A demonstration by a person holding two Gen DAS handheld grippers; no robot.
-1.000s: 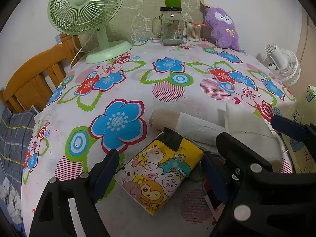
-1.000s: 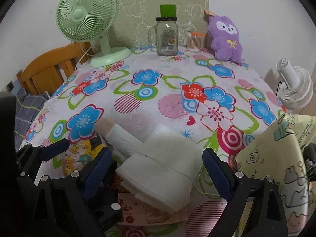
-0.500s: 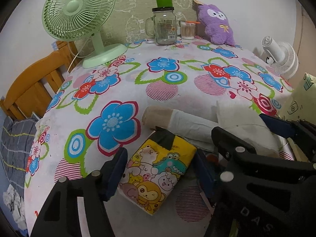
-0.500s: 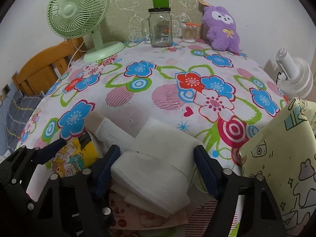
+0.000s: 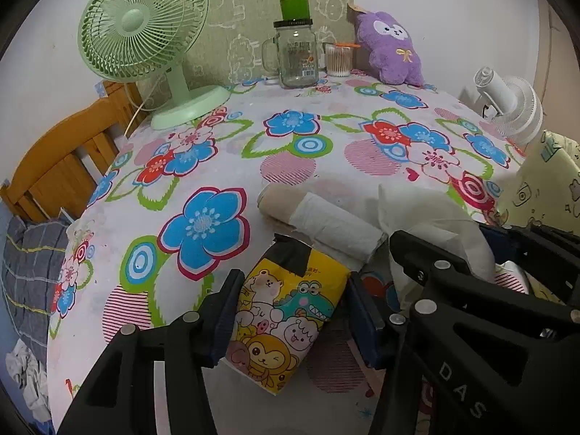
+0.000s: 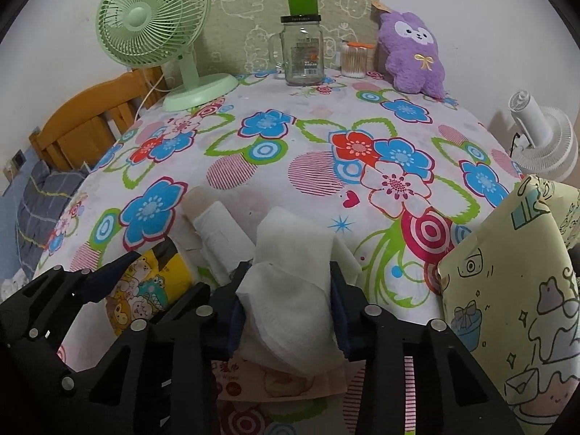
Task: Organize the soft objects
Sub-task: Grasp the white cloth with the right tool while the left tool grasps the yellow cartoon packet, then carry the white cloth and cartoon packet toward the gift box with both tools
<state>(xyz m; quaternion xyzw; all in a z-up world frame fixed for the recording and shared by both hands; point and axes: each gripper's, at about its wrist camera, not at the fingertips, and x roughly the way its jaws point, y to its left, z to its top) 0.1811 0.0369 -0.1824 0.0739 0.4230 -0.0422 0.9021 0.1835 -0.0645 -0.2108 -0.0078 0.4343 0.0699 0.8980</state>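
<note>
My left gripper (image 5: 291,311) is closed against both sides of a yellow cartoon tissue pack (image 5: 286,311) lying on the flowered tablecloth (image 5: 203,166). My right gripper (image 6: 288,304) is shut on a stack of white cotton pads (image 6: 290,290), squeezing it. The tissue pack also shows in the right wrist view (image 6: 145,290), at the lower left, with the left gripper around it. A rolled white and beige cloth (image 5: 319,217) lies just beyond the pack. The right gripper's black body (image 5: 471,308) fills the lower right of the left wrist view.
A pale yellow cartoon bag (image 6: 514,290) stands at the right. A pink wipes pack (image 6: 275,380) lies under the pads. At the far edge stand a green fan (image 5: 145,36), a glass jar (image 5: 297,54), a cotton swab cup (image 5: 339,59) and a purple plush (image 5: 391,50). A white fan (image 6: 543,137) and a wooden chair (image 5: 65,152) stand beside the table.
Both grippers have moved forward and closed. The left jaws now press the tissue pack. The right jaws now squeeze the stack of cotton pads.
</note>
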